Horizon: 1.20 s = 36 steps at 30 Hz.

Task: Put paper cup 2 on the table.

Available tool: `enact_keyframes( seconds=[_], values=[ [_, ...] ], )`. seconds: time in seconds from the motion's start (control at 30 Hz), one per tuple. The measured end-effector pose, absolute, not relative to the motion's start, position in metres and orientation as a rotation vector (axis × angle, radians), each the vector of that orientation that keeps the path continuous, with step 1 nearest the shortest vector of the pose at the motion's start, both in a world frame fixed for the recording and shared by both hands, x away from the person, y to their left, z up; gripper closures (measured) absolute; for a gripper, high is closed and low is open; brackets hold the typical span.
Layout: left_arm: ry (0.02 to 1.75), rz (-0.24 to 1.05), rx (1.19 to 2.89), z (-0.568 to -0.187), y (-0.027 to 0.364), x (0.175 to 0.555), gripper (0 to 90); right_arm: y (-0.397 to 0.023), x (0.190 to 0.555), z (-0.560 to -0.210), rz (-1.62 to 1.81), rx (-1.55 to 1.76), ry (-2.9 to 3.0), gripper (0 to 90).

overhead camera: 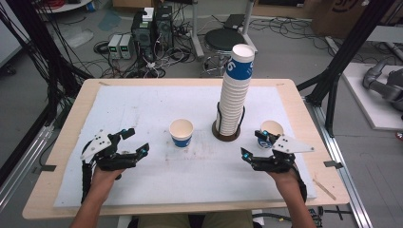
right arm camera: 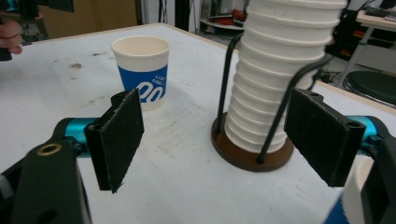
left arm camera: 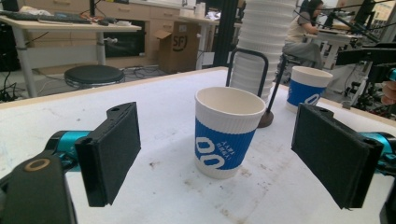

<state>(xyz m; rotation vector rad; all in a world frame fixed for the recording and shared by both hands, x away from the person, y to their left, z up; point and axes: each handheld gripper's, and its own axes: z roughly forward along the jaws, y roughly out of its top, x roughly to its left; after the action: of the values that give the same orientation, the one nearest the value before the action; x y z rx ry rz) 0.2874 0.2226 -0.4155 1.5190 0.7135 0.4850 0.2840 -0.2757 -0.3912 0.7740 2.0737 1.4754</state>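
Observation:
A tall stack of white paper cups (overhead camera: 235, 90) stands in a wire holder on a brown base (overhead camera: 226, 135) at the table's middle right. One white-and-blue cup (overhead camera: 181, 132) stands alone left of it. A second cup (overhead camera: 272, 129) stands right of the holder, close beside my right gripper (overhead camera: 252, 144), which is open and empty. My left gripper (overhead camera: 137, 141) is open too, left of the lone cup. In the left gripper view its jaws (left arm camera: 223, 151) frame that cup (left arm camera: 227, 130) from a short way off. The right gripper (right arm camera: 217, 140) faces the stack (right arm camera: 280, 79).
A white mat (overhead camera: 142, 104) covers the wooden table (overhead camera: 62, 142). Behind the table are a black stool (overhead camera: 223, 40), computer boxes (overhead camera: 152, 28) and cables on the floor. Black frame posts (overhead camera: 340, 57) stand at both sides.

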Motion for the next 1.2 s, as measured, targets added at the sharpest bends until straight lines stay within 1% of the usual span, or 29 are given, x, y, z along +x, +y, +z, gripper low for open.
enact_keyframes(
  seconds=[0.37, 1.2],
  values=[
    [0.699, 0.485, 1.524, -0.414, 0.221, 0.285, 15.4, -0.301, 0.267, -0.395, 1.437, 0.843, 2.014, 20.4],
    [0.706, 0.492, 1.522, -0.414, 0.222, 0.283, 15.5, -0.300, 0.263, -0.396, 1.428, 0.843, 2.003, 20.4]
  ],
)
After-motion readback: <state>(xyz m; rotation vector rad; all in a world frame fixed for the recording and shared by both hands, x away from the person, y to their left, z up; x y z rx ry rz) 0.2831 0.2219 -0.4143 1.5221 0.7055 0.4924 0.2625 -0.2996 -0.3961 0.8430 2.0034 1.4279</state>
